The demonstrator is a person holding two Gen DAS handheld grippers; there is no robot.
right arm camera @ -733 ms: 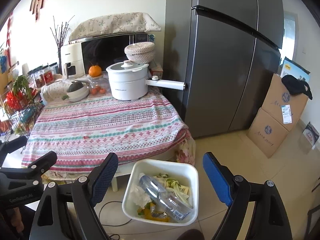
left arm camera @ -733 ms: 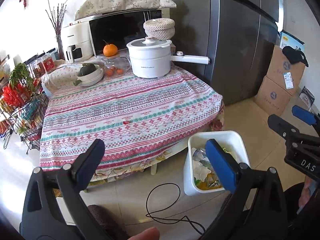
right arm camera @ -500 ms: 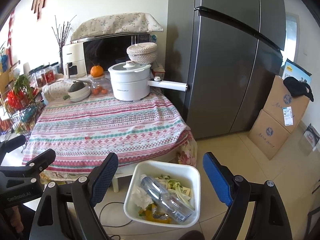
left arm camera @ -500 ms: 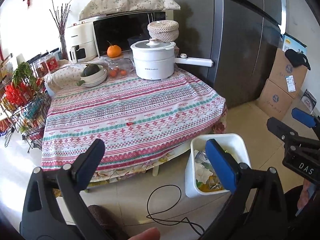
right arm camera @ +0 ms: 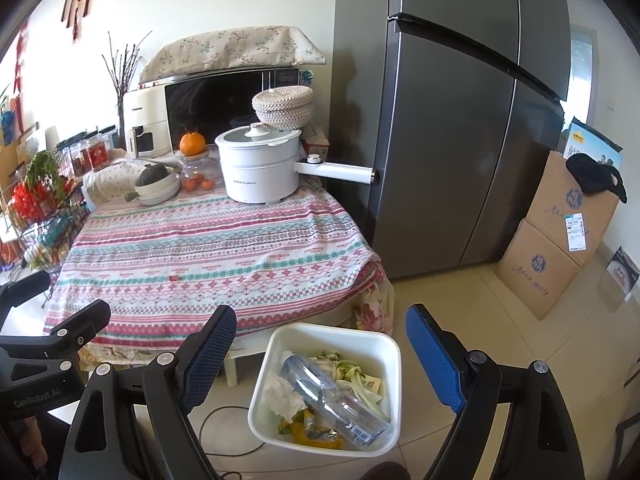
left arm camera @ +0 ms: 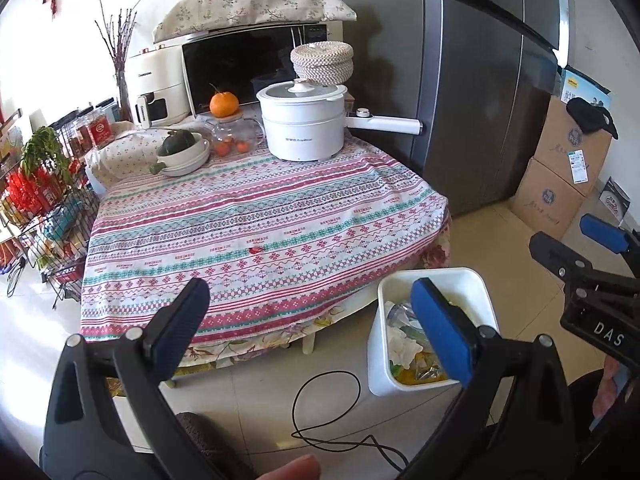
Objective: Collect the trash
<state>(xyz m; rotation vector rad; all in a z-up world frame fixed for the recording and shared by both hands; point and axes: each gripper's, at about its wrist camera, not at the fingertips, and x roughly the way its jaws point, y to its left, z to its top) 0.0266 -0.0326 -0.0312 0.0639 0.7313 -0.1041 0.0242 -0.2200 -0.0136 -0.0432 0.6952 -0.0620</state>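
Note:
A white trash bin (right arm camera: 386, 396) stands on the floor by the table's near right corner. It holds a clear plastic bottle (right arm camera: 332, 396), crumpled tissue (right arm camera: 284, 398), vegetable scraps and wrappers. The bin also shows in the left wrist view (left arm camera: 478, 294). A tiny red scrap (left arm camera: 254, 249) lies on the striped tablecloth (left arm camera: 248, 216); it also shows in the right wrist view (right arm camera: 173, 278). My left gripper (left arm camera: 308, 328) is open and empty, back from the table's front edge. My right gripper (right arm camera: 320, 354) is open and empty above the bin.
At the table's back stand a white electric pot (left arm camera: 304, 124), a bowl with a green squash (left arm camera: 182, 150), an orange (left arm camera: 224, 104) and a microwave (left arm camera: 248, 64). A grey fridge (right arm camera: 460, 120) and cardboard boxes (right arm camera: 560, 236) are on the right. A black cable (left arm camera: 332, 412) lies on the floor. A wire rack (left arm camera: 40, 208) is at left.
Both grippers have drawn back and risen a little from the table and bin; the scene sits slightly lower and farther in both views. Both stay open and empty.

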